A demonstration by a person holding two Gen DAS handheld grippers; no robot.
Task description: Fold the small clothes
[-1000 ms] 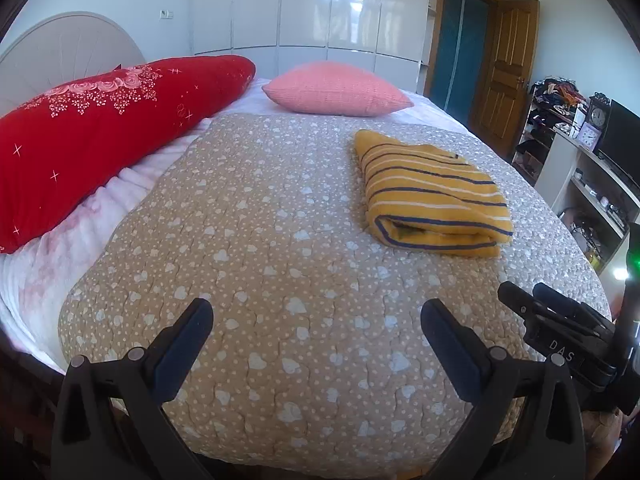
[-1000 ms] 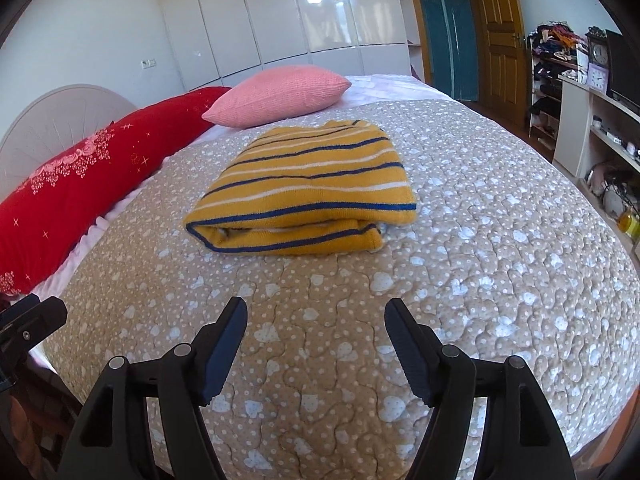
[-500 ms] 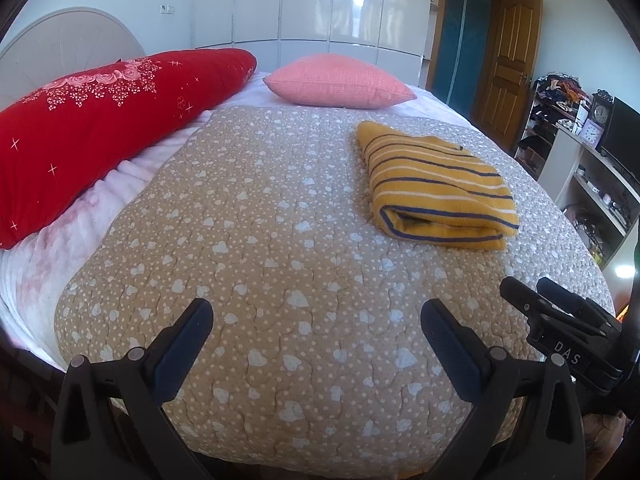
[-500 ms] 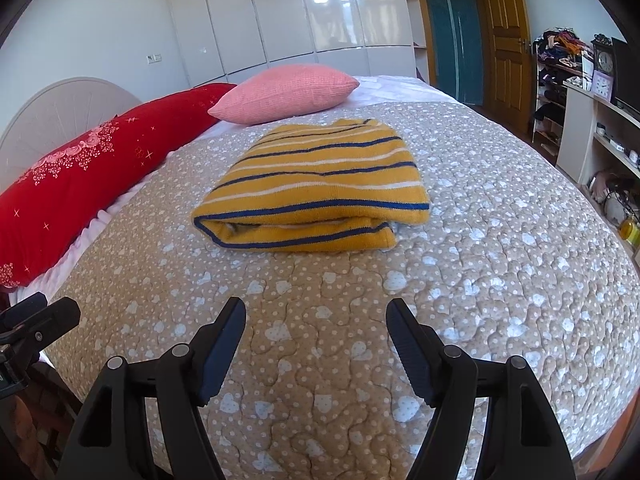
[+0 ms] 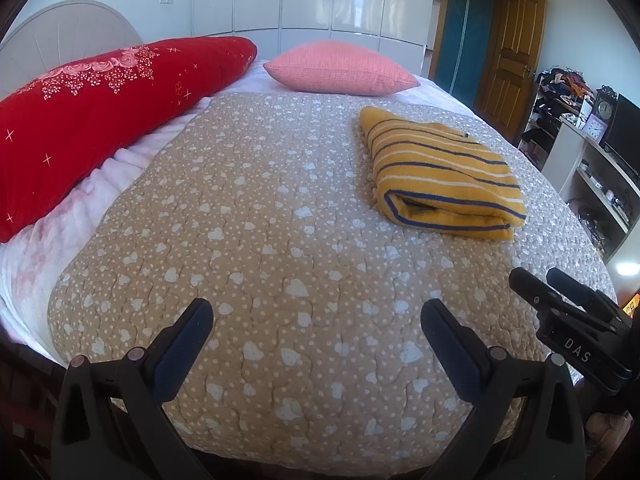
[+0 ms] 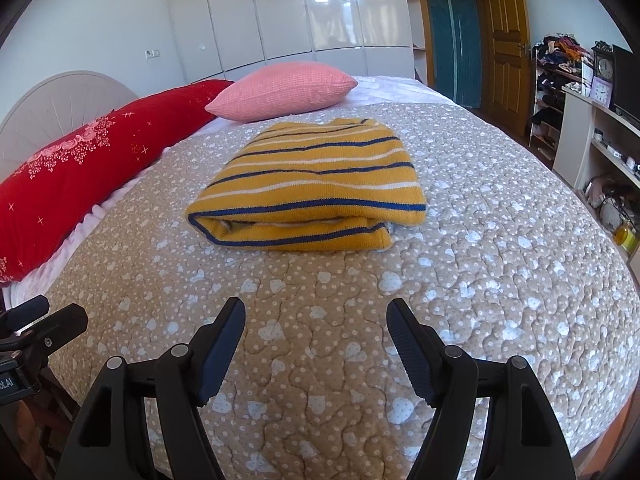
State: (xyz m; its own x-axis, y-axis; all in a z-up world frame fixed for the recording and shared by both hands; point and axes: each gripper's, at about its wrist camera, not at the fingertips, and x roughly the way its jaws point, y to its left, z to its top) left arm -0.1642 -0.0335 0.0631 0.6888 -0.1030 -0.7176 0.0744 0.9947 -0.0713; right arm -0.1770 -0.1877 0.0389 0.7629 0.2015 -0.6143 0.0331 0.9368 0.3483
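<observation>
The left gripper (image 5: 316,320) hangs over the near end of the bed, its jaws spread wide apart with nothing between them. The right gripper (image 6: 316,320) hovers just beside it, likewise released and empty; in the left wrist view it shows as a black clamp at the far right edge, and in the right wrist view the left one shows at the far left edge.

The folded sweater (image 5: 440,176), mustard yellow with dark blue and white stripes, lies flat on the quilt (image 5: 260,220), a tan cover printed with white hearts and dots. From the left gripper it sits ahead and off to the right, well apart from the fingertips. From the right gripper it lies almost straight ahead, slightly to the left, with a band of bare quilt between it and the jaws. Its folded edge faces both grippers, showing the layers stacked one on another.

Beyond the sweater a pink pillow (image 6: 284,90) rests at the head of the bed. A long red bolster (image 5: 100,116) with floral embroidery stretches ahead and to the left of both grippers, lying on a pale pink sheet (image 5: 60,224) beside the quilt.
</observation>
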